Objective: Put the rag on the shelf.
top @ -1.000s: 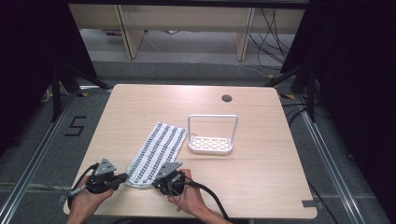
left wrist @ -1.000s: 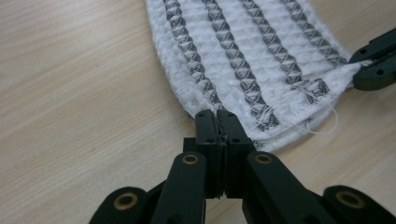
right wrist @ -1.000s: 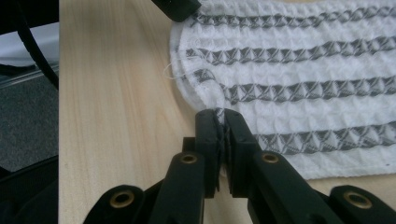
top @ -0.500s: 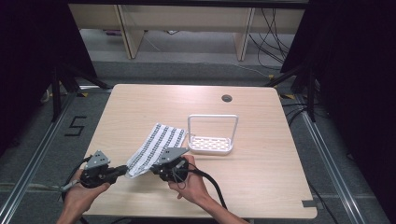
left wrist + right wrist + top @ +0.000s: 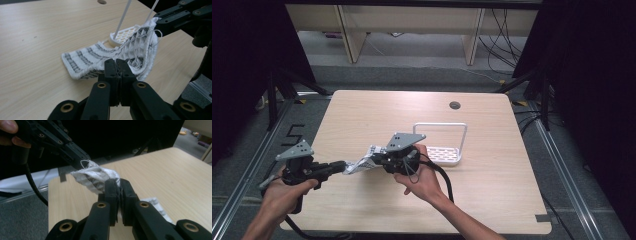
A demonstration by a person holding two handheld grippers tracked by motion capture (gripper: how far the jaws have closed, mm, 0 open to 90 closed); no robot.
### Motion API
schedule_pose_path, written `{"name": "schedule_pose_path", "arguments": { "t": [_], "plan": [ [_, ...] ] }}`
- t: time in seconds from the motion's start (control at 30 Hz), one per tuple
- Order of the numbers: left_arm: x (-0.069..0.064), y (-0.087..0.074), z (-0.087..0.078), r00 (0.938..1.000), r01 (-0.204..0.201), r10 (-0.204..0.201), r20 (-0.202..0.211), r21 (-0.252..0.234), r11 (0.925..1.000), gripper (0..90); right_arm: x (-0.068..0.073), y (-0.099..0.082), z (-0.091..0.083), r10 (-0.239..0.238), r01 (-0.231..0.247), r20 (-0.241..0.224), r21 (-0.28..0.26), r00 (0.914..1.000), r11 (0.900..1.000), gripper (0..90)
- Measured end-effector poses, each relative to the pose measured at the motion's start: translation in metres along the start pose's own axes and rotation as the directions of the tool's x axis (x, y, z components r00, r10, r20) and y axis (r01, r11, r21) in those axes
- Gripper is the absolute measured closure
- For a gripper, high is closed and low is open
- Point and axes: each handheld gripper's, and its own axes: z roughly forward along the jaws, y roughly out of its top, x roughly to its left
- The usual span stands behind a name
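A white towel with grey stripes (image 5: 360, 164) hangs bunched between my two grippers above the table's near left part. My left gripper (image 5: 341, 167) is shut on one near corner; in the left gripper view its jaws (image 5: 119, 65) pinch the towel's edge (image 5: 95, 53) while the far end still lies on the wood. My right gripper (image 5: 375, 159) is shut on the other corner, and the right gripper view has its jaws (image 5: 117, 185) closed on the crumpled towel (image 5: 93, 177). The two grippers face each other, close together.
A white wire rack with a perforated base (image 5: 443, 148) stands just right of the right hand, close behind the towel (image 5: 119, 37). A cable hole (image 5: 455, 105) sits near the table's far edge. The wooden tabletop (image 5: 362, 115) stretches beyond.
Both grippers have risen from the table and come closer together, lifting the towel's near end. The towel, flat a second ago, now hangs bunched between them.
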Motion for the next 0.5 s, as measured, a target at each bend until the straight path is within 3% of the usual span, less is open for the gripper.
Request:
{"name": "schedule_pose_path", "arguments": {
  "t": [0.17, 0.27, 0.43, 0.5],
  "plan": [
    [-0.013, 0.033, -0.017, 0.999, -0.034, 0.035, 0.027, -0.022, 0.9992, 87.6, -0.002, 0.02, -0.019, 0.02, -0.02, -0.011, -0.045, 0.9997, 0.9988, 86.7],
    [-0.019, 0.047, -0.023, 0.9981, -0.047, 0.047, 0.039, 0.002, 0.9989, 87.7, -0.003, 0.031, -0.035, 0.032, -0.032, 0.005, -0.08, 0.9995, 0.9963, 86.7],
    [-0.034, 0.064, -0.022, 0.995, -0.055, 0.055, 0.083, 0.001, 0.9985, 87.6, -0.006, 0.038, -0.055, 0.027, -0.027, -0.001, -0.121, 0.9996, 0.9922, 86.7],
    [-0.04, 0.071, -0.02, 0.9931, -0.062, 0.062, 0.1, -0.003, 0.9981, 87.7, -0.007, 0.039, -0.067, 0.026, -0.023, 0.021, -0.145, 0.9994, 0.9891, 86.7]
  ]
}}
